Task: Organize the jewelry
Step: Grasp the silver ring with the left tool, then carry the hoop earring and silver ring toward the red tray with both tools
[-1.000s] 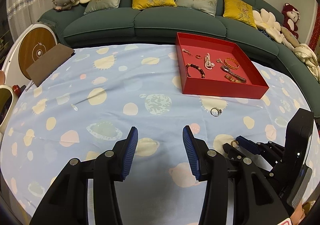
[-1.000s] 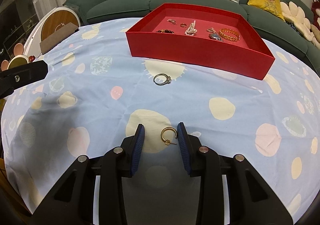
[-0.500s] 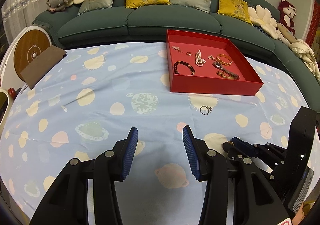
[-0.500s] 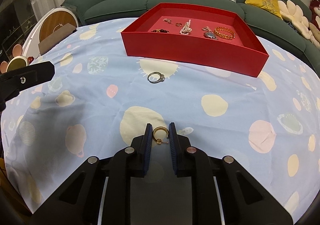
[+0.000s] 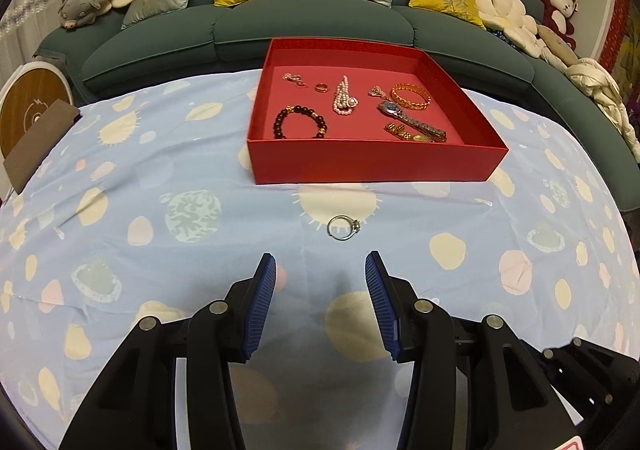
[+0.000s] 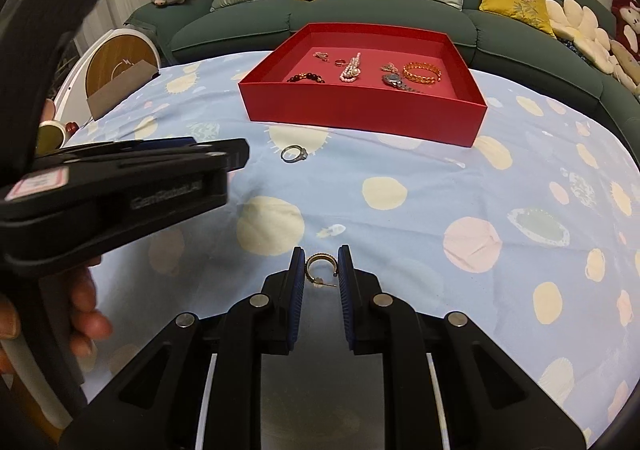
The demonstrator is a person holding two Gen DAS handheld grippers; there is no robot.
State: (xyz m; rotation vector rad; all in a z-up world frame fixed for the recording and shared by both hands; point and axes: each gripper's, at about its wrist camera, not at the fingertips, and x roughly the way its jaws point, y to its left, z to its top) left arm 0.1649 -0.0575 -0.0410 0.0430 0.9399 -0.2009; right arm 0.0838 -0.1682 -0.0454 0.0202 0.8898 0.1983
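A red tray (image 5: 372, 167) (image 6: 360, 113) on the blue spotted cloth holds several pieces of jewelry: a dark bead bracelet (image 5: 300, 121), pearls (image 5: 343, 99), a gold bangle (image 5: 410, 97) and a watch (image 5: 412, 121). A silver ring (image 5: 343, 228) (image 6: 294, 153) lies on the cloth in front of the tray. My left gripper (image 5: 320, 286) is open just short of the ring. My right gripper (image 6: 321, 268) is shut on a gold hoop earring (image 6: 320, 264), held above the cloth. The left gripper's body also fills the left of the right wrist view (image 6: 120, 185).
A green sofa (image 5: 312, 25) with cushions and soft toys curves behind the table. A brown card (image 5: 36, 141) and a round wooden disc (image 5: 30, 105) sit at the table's left edge.
My right gripper closed on the gold earring and lifted it. My left gripper moved right and forward, now facing the silver ring, still open.
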